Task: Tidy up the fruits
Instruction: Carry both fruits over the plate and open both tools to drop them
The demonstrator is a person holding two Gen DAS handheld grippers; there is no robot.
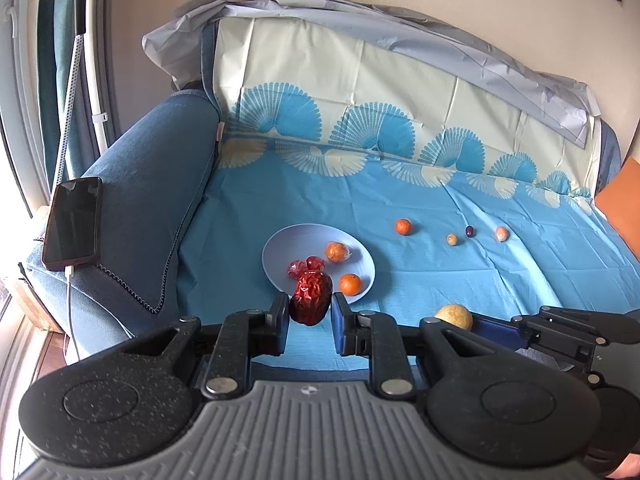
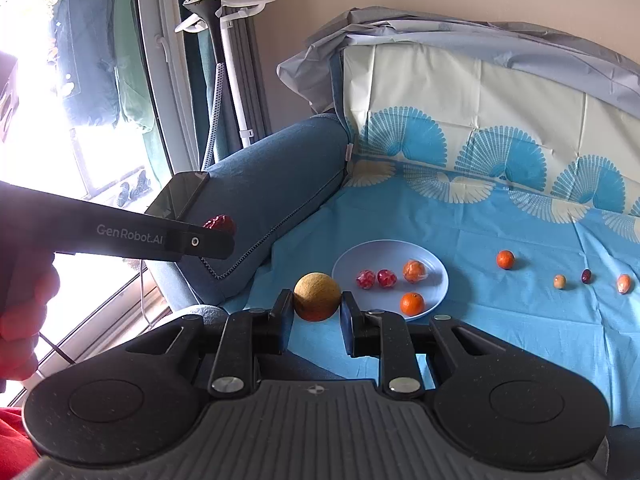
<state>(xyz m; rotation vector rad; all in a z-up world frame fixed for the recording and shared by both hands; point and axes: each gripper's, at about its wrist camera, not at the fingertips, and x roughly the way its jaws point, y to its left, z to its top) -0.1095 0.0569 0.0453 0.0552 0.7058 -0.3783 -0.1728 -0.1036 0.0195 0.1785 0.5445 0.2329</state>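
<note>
Left gripper (image 1: 310,312) clamped on wrinkled red fruit (image 1: 311,298), right gripper (image 2: 316,312) seemingly pinching tan ball-shaped fruit (image 2: 317,296).

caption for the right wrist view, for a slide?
Right tool grips a round yellow-brown fruit near a blue plate holding two oranges and two red wrapped pieces.

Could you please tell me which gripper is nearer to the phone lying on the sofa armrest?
Left. The left gripper, holding a red fruit, hovers just beside the phone; the right gripper sits farther away, near the plate.
</note>
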